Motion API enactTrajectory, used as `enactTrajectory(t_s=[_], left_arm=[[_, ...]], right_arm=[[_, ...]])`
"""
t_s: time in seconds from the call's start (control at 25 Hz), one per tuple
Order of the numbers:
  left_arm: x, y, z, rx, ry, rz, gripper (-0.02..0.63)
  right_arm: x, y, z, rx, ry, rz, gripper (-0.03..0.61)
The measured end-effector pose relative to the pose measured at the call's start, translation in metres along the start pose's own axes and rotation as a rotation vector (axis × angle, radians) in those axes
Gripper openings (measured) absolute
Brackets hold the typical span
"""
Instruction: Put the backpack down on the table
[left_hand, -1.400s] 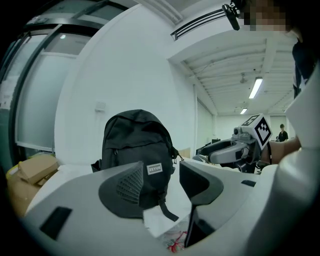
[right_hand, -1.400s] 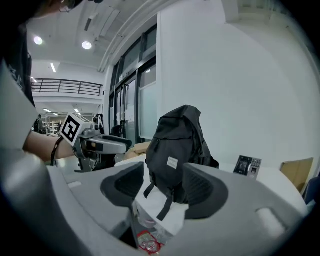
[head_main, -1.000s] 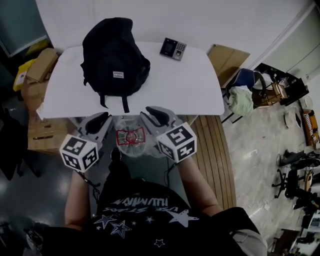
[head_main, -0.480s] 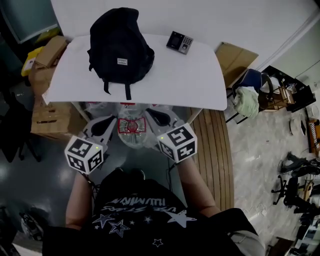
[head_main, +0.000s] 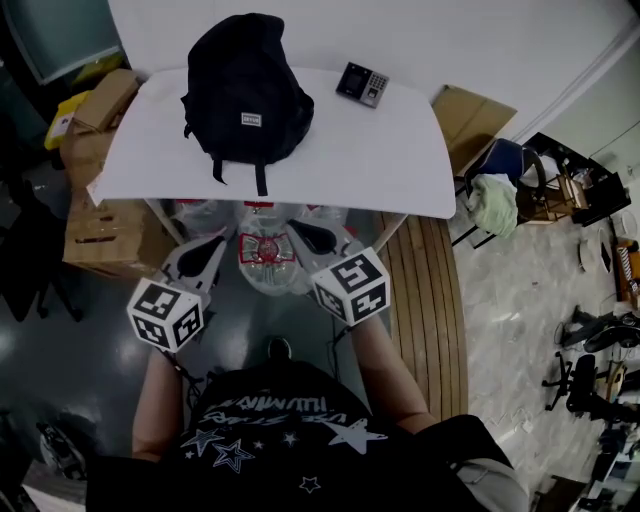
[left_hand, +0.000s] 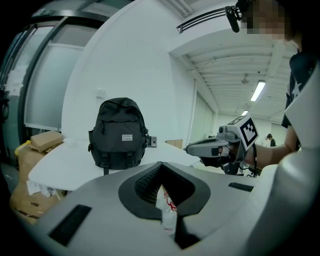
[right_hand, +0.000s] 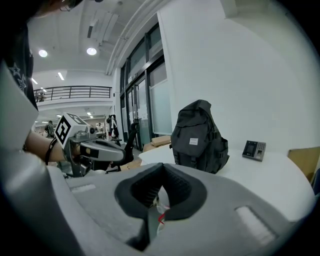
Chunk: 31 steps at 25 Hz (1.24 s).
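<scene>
Backpack stands upright on the white table, toward its far left part, with its front pocket facing you. A keypad lies to its right, apart from it. Your left forearm and right forearm reach forward from your body, roughly parallel, and stop short of the table's near edge. Your left gripper and right gripper sit side by side, tips angled in toward each other and tilted slightly downward. Both have their jaws pressed fully together with nothing gripped between them. Neither touches the backpack, which is well apart from both, beyond the table edge.
</scene>
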<state>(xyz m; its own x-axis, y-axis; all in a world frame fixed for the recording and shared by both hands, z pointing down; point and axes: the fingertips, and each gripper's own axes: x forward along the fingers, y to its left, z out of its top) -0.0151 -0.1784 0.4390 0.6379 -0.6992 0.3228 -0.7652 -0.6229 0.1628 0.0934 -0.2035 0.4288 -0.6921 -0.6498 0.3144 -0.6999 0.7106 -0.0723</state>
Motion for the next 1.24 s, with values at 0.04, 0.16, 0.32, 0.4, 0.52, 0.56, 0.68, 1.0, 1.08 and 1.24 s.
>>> enactTrajectory(t_s=[0.04, 0.16, 0.32, 0.4, 0.52, 0.56, 0.68, 1.0, 1.08, 1.24], left_arm=[[-0.005, 0.001, -0.003, 0.0, 0.0, 0.001, 0.006], [-0.023, 0.003, -0.008, -0.006, -0.002, 0.002, 0.007], [-0.05, 0.005, -0.015, -0.012, -0.005, 0.001, 0.007], [-0.064, 0.003, -0.018, -0.01, -0.007, -0.005, 0.007], [-0.083, -0.004, -0.024, -0.001, -0.004, -0.024, 0.006], [-0.089, -0.007, -0.025, 0.002, -0.003, -0.031, 0.007], [-0.105, -0.016, -0.029, 0.009, -0.012, -0.05, 0.007], [-0.155, -0.045, -0.046, 0.003, -0.03, -0.074, 0.006], [-0.169, -0.051, -0.049, 0.002, -0.037, -0.074, 0.008], [-0.195, -0.062, -0.059, 0.005, -0.048, -0.072, 0.007]], right_arm=[[0.001, 0.005, 0.0, -0.004, 0.004, 0.001, 0.0], [0.004, 0.024, 0.001, -0.023, 0.015, -0.004, 0.0], [0.0, 0.051, 0.001, -0.071, 0.034, -0.019, 0.0], [-0.005, 0.064, 0.0, -0.086, 0.043, -0.026, 0.0], [-0.015, 0.087, -0.001, -0.108, 0.053, -0.034, 0.0], [-0.018, 0.094, -0.002, -0.114, 0.056, -0.035, 0.0], [-0.03, 0.108, -0.006, -0.117, 0.062, -0.059, 0.0], [-0.071, 0.144, -0.013, -0.094, 0.056, -0.133, 0.0], [-0.079, 0.157, -0.015, -0.093, 0.056, -0.135, 0.0], [-0.092, 0.186, -0.021, -0.086, 0.045, -0.131, 0.0]])
